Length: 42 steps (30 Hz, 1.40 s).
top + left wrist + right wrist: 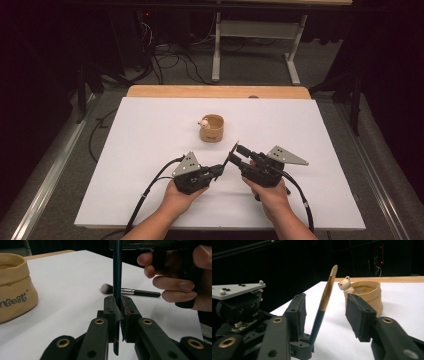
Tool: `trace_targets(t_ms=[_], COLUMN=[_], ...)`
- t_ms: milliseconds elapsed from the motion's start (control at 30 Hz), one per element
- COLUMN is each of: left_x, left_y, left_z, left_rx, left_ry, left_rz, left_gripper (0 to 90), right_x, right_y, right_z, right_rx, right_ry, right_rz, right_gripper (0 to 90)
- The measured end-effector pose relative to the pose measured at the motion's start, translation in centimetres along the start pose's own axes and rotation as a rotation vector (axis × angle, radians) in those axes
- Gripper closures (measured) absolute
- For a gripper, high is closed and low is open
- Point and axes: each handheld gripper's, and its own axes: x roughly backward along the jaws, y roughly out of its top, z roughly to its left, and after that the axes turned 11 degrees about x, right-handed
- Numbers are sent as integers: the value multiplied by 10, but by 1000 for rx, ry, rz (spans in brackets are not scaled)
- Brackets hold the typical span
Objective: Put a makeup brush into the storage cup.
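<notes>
Right gripper view: a slim brush (325,300) stands upright, clamped at its dark handle by the left gripper (308,340), between the right gripper's (329,315) parted jaws, which touch nothing; a tan pot (368,293) sits beyond.

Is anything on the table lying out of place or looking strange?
One brush lies loose on the white table, apart from the tan pot. A second brush stands upright, clamped in the left gripper. Nothing looks spilled or broken.
</notes>
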Motion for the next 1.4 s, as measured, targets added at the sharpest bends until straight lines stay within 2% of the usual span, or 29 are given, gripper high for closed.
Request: trace_targets(t_ms=[167,633,1400], left_x=[0,1,-1], left_y=[0,0,-1], left_z=[0,-2,-6], left_rx=[3,-2,-12], left_ry=[-5,-12,-21], left_rz=[0,-13,-28], left_gripper=[839,839,839], right_x=[-1,-1,-2], right_y=[0,-2,-2], right_z=[0,1,2], right_rx=[-16,-28,-43], right_ry=[17,29,54], right_rz=[-3,-8,-17], right_gripper=[599,738,834])
